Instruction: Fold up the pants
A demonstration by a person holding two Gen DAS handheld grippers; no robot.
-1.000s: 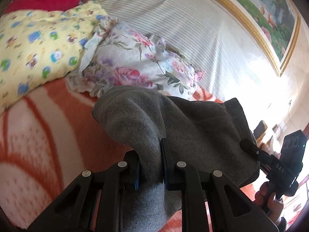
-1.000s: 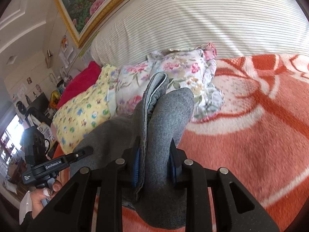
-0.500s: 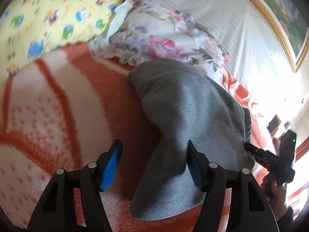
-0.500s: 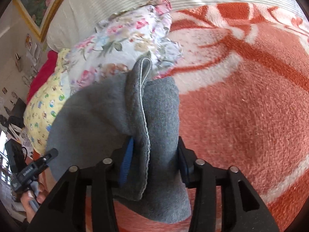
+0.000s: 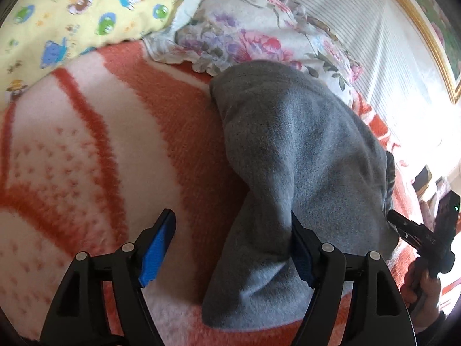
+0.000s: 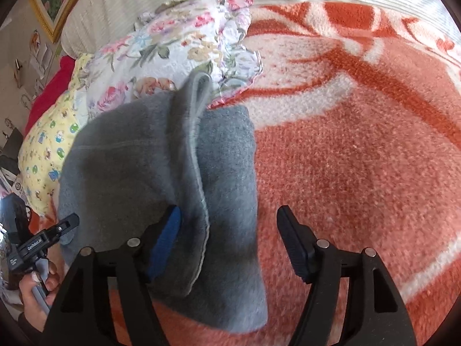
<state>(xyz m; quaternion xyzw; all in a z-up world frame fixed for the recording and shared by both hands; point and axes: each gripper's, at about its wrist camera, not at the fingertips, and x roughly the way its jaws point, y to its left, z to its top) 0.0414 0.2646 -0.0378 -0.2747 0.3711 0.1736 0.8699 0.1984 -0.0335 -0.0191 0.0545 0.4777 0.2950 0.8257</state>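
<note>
- Grey pants [image 5: 302,158] lie bunched on the orange-and-white blanket [image 5: 86,144], centre frame, below the flowered pillow [image 5: 253,37].
- Left claw [image 5: 233,248]: jaws just opened wide, gripping nothing; cloth brushes its right pad.
- Right claw [image 6: 230,239]: jaws just opened, pants loose between them.

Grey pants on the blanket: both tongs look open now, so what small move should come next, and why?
Probably draw both tongs straight back off the cloth. The left tongs and right tongs have just been opening, and the grey pants lie in a folded heap on the orange blanket, unpinched. One pad of the right tongs sits under a loose flap, so backing out slowly should avoid dragging it.
</note>
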